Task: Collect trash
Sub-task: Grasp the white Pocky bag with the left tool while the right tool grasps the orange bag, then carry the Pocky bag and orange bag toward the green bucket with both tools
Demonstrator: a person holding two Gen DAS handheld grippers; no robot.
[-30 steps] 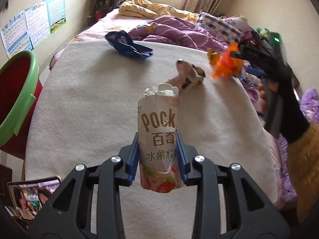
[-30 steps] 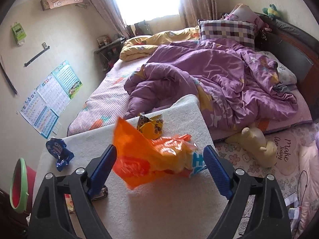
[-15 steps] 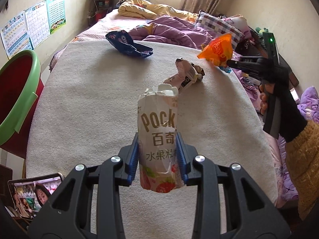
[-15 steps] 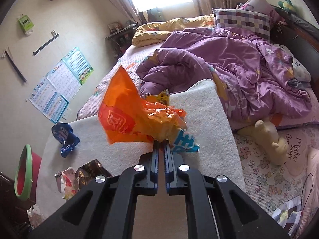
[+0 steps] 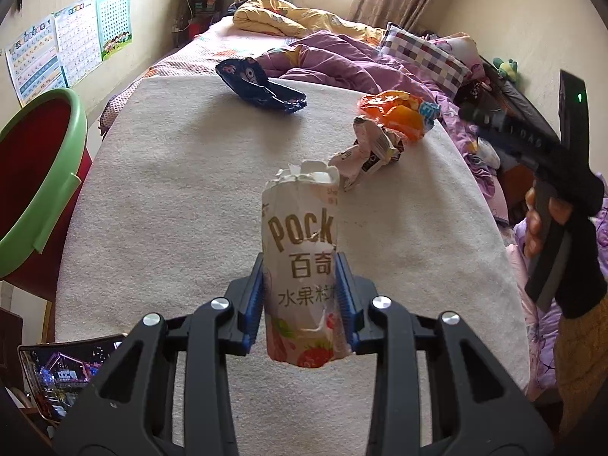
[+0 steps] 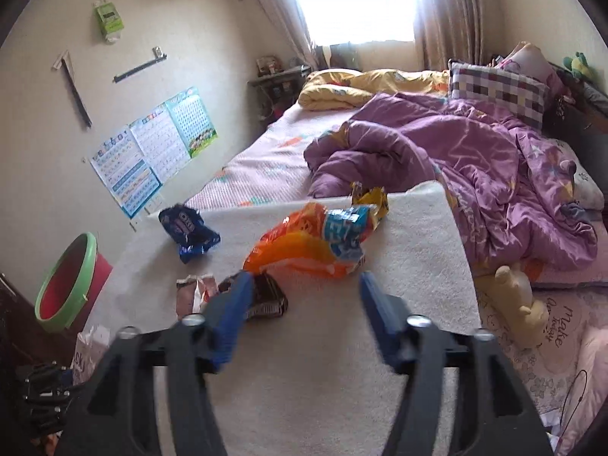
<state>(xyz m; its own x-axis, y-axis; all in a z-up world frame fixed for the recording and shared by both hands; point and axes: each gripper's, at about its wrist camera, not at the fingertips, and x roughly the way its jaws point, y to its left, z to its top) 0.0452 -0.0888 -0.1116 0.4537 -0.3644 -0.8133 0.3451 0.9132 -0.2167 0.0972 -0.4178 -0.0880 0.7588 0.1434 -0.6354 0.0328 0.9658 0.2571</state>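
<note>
COLLECTION STEP: ONE PACKET HELD, ONE LYING FREE

The left gripper [image 5: 300,296] is clamped on the torn Pocky packet [image 5: 302,266], which is held upright between the blue jaws, above the counter [image 5: 171,190]. The jaws of the right gripper [image 6: 304,315] are spread wide and nothing is held between them; the orange wrapper [image 6: 304,250] lies on the counter just ahead of them. The step in hand is judged to be pickup of loose trash.

For the next move, the held packet would need to be carried to the green-rimmed bin [image 5: 41,174] at the counter's left edge, and the open jaws closed on a wrapper.

Also on the pale, towel-like counter are found a crumpled pink-white wrapper [image 5: 366,155], a blue wrapper [image 5: 262,87] and a yellow wrapper [image 6: 370,205]. Beyond, an unmade bed [image 6: 437,144] with a purple quilt is seen.
</note>
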